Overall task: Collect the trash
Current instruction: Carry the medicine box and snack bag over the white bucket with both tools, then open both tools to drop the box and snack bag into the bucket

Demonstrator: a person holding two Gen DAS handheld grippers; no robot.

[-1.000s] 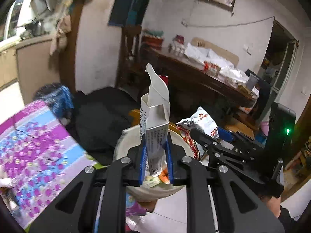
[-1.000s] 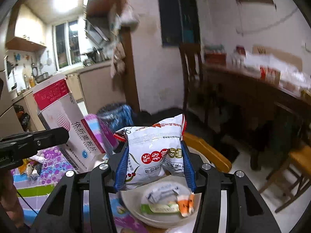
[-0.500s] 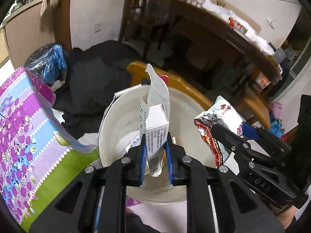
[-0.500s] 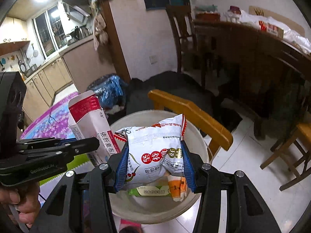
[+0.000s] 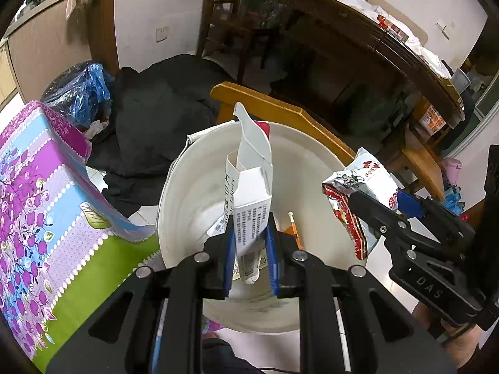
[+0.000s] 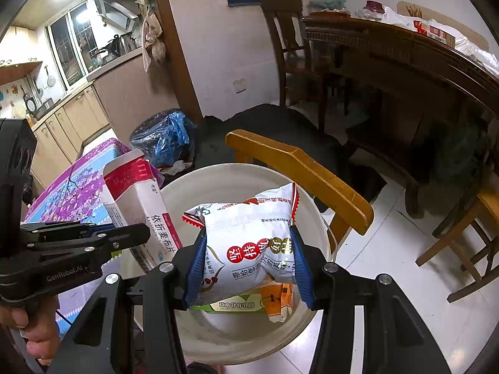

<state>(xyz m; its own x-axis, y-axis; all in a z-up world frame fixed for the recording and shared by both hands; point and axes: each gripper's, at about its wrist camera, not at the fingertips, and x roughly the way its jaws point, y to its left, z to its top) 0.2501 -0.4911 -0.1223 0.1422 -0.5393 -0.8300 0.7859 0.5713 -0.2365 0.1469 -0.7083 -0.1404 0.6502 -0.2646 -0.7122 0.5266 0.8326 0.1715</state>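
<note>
My left tongs [image 5: 249,249] are clamped on the flattened carton [image 5: 251,193], my right tongs [image 6: 248,268] on the snack bag [image 6: 249,240], both hanging over the white bucket [image 6: 237,174] so they'd drop straight in. The bucket already holds a green packet [image 6: 232,306] and an orange wrapper [image 6: 276,302] (small stuff).

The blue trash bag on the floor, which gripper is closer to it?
Left. The left gripper sits on the side of the white bucket toward the blue trash bag; the right gripper is across the bucket, farther away.
</note>
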